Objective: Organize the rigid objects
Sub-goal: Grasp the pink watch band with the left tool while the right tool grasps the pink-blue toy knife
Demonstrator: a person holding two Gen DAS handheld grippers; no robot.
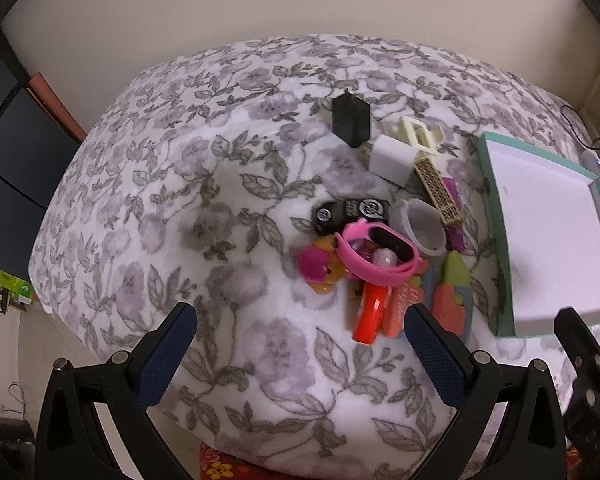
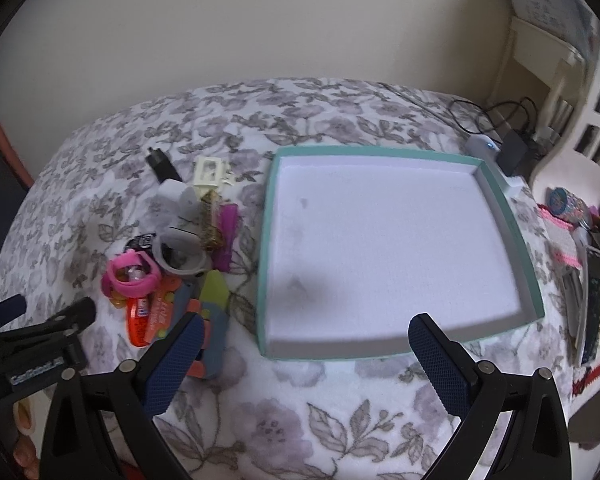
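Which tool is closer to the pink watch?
Left. The left tool hovers open just in front of the pink watch and the toy pile. The right tool is open farther right, over the teal box's front edge.

Grey-and-mauve floral print over white on the blanket (image 1: 228, 216). Teal rim, white inside on the tray (image 2: 269, 240). At nine o'clock of it: pink watch (image 1: 380, 256), black charger (image 1: 351, 122), orange-red tube (image 1: 370, 316). Navy-padded fingers (image 2: 440, 364).
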